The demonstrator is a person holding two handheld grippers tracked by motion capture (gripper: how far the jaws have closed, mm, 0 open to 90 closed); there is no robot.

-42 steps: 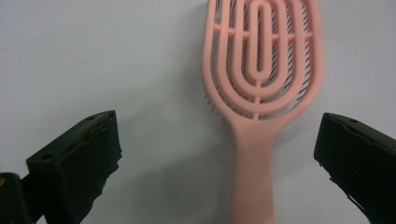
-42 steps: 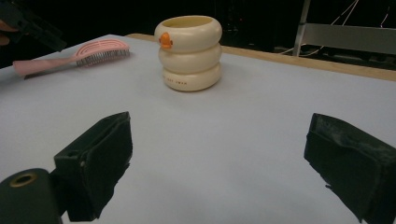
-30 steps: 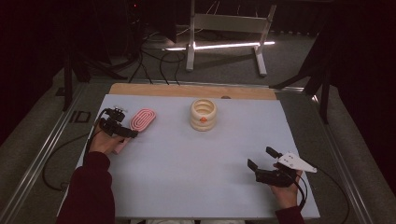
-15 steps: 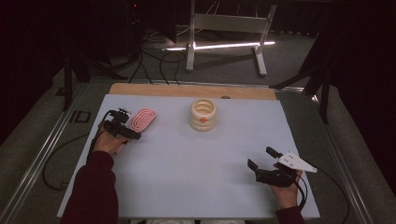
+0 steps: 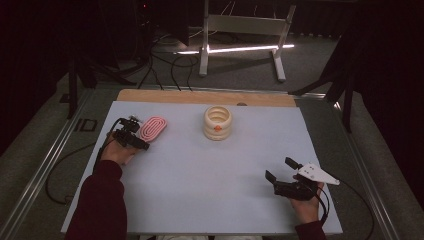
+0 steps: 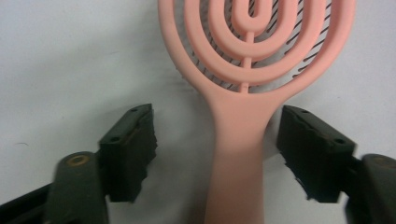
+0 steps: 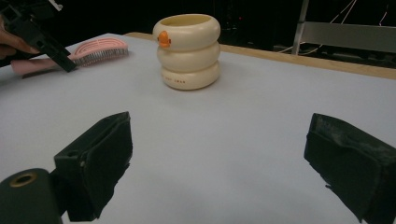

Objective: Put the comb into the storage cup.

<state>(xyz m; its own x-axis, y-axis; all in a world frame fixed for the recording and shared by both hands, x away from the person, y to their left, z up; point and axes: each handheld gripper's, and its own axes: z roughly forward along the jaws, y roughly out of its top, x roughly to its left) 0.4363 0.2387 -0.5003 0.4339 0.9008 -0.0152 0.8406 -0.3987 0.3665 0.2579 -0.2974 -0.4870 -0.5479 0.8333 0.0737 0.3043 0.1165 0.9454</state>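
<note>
Pink hairbrush point(image 5: 152, 128) lying flat on worktop point(image 5: 200, 170), near far-left corner, bristles down, handle pointing toward left edge/near side. Oval head w/ concentric loop ribs; dark bristles visible through gaps in left gripper view point(image 6: 252, 46).

Left gripper point(image 5: 136, 136) over brush handle, held by left hand point(image 5: 117, 150). Jaws spread, one each side of handle point(image 6: 240, 140); clear gaps both sides, no contact seen. Handle approx. centred between pads, slightly nearer the right-of-frame pad. Not pinching anything.

Right gripper point(image 5: 280, 170) near near-right corner of worktop, well apart from brush. Jaws spread wide, nothing between them but bare worktop surface point(image 7: 224, 154). Grey three-cornered plate on top; cable trailing toward right edge.

Cream ribbed container point(image 5: 217, 122), three stacked rings, open top, small orange mark on side, upright near far edge, approx. mid-width. Seen beyond right gripper's jaws point(image 7: 189, 51), w/ brush and left gripper further left.
</note>
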